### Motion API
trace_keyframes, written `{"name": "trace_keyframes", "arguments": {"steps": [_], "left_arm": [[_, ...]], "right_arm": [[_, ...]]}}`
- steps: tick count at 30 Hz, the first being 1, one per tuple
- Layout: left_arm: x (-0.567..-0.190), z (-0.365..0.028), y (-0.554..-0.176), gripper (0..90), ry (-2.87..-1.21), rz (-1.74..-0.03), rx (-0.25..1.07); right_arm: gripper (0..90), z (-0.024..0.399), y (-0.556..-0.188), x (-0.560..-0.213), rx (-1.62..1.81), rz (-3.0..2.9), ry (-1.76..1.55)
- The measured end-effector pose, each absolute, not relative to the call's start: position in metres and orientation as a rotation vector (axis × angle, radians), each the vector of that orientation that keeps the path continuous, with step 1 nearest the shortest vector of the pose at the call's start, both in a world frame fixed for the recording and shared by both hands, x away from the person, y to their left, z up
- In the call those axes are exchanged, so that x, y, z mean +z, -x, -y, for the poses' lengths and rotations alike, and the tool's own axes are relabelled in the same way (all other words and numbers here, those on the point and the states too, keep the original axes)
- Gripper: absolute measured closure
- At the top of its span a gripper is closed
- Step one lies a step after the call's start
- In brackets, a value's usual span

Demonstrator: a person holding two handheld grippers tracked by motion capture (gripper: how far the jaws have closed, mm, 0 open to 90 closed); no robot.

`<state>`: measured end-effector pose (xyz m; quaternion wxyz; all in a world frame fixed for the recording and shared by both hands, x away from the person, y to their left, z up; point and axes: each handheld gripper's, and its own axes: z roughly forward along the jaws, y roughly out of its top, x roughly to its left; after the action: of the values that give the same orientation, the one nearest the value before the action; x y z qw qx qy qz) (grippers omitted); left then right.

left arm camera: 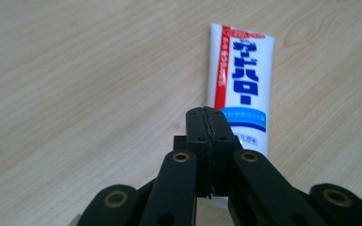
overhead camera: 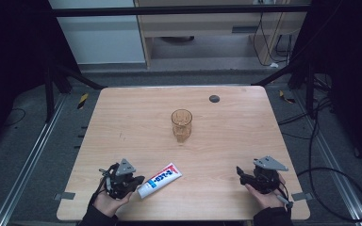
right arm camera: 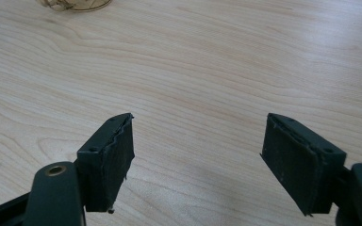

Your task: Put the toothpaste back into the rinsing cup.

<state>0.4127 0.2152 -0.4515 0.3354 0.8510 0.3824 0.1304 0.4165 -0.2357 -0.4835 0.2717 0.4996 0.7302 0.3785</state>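
The jaws of the left gripper (left arm camera: pixel 208 123) were pressed fully together, with nothing held between them. Just beyond their tips, the toothpaste tube (left arm camera: pixel 240 89) was seen lying flat on the wooden table (left arm camera: pixel 75 70). The tube was white, with a red stripe along one long edge, large blue characters across its face, and a blue band near the end closest to the jaws. In the high view, the tube (overhead camera: pixel 160 180) was placed near the front edge of the table, just beside the left gripper (overhead camera: pixel 133 181), at an angle.

The jaws of the right gripper (right arm camera: pixel 198 160) were held wide apart, with only bare table between them.

An amber glass tumbler (overhead camera: pixel 181 125) was standing upright near the middle of the table, well apart from both grippers. Nothing could be made out inside it.
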Motion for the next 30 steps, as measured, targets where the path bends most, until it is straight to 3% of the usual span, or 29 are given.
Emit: {"name": "trace_keyframes", "arguments": {"steps": [8,25,30], "left_arm": [[-0.428,-0.219,-0.425,86.0,-2.192,-0.998,0.387],[-0.414,-0.193,-0.454,51.2,-2.239,-0.905,0.346],[-0.418,-0.184,-0.458,46.3,-2.273,-0.885,0.332]], "right_arm": [[25.3,0.237,-0.417,-0.484,1.017,-1.961,-1.351],[24.9,0.238,-0.418,-0.484,1.018,-1.954,-1.351],[24.7,0.237,-0.419,-0.484,1.012,-1.960,-1.360]]}}
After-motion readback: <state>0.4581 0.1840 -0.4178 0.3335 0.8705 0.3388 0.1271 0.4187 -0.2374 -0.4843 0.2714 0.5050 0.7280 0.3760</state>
